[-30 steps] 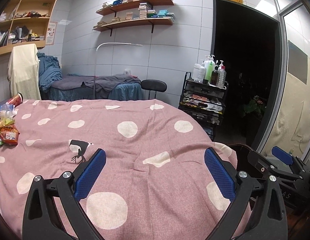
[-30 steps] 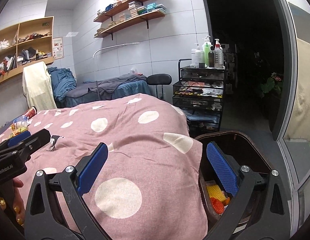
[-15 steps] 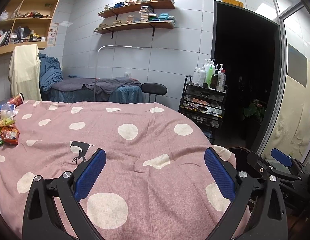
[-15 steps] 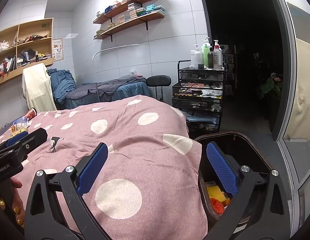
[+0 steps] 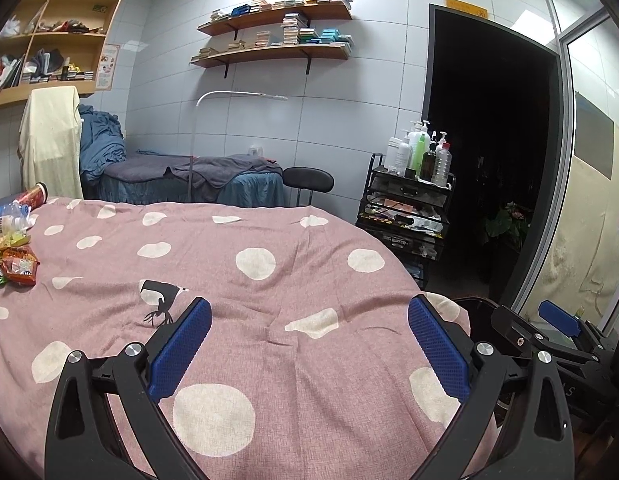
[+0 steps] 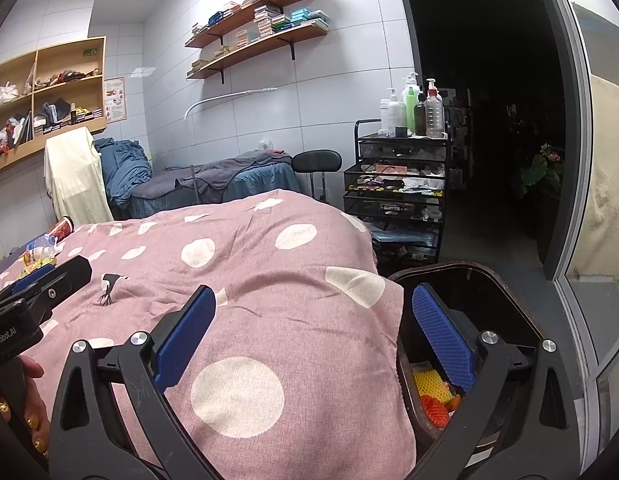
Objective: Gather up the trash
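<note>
Barely any shift vs 1 s ago: L gripper [image 5: 309, 316] & R gripper [image 6: 314, 306] jaws spread, empty, over bed [image 5: 269, 280].

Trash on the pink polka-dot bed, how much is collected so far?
Some yellow and orange trash already lies in the dark bin. Both the left gripper and the right gripper are open and empty. A pile of snack wrappers and bottles remains at the bed's far left.

Left hand-held gripper [image 5: 309, 338] and right hand-held gripper [image 6: 314, 326] both gape wide (nothing held), pointing forward.
</note>
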Demonstrator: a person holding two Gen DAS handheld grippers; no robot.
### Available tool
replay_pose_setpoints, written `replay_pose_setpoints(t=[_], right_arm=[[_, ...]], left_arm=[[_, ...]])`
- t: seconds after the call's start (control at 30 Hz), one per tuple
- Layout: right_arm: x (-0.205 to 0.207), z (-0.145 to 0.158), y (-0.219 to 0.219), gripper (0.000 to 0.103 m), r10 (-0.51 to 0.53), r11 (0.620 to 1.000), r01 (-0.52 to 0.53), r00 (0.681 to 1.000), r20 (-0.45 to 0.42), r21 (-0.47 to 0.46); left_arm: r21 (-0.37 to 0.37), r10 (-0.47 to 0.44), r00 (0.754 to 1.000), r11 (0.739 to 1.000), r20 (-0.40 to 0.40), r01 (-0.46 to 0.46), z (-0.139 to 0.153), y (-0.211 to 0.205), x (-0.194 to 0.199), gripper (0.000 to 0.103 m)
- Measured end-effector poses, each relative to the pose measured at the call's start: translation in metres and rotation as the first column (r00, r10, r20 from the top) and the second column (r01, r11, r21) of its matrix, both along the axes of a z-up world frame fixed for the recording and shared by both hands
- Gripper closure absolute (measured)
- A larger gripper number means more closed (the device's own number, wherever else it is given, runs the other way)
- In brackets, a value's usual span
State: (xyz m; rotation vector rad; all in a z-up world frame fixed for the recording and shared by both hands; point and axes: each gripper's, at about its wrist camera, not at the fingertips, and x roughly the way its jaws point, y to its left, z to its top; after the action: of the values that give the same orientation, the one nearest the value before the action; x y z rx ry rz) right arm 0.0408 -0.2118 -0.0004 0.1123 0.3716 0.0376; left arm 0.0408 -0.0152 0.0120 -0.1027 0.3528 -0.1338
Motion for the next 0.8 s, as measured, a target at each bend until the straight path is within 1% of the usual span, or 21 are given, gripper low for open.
replay_pose_setpoints(t=[0.8], right_arm=[[-0.0002, -0.0003, 0.0015, 0.006, -0.001, 1.000, 0.001, 1.000, -0.002, 0.001]], left_arm=[[-0.004, 0.015, 1.000, 1.000, -0.004, -0.015, -0.0014, -0.0016, -0.0036, 0.006]])
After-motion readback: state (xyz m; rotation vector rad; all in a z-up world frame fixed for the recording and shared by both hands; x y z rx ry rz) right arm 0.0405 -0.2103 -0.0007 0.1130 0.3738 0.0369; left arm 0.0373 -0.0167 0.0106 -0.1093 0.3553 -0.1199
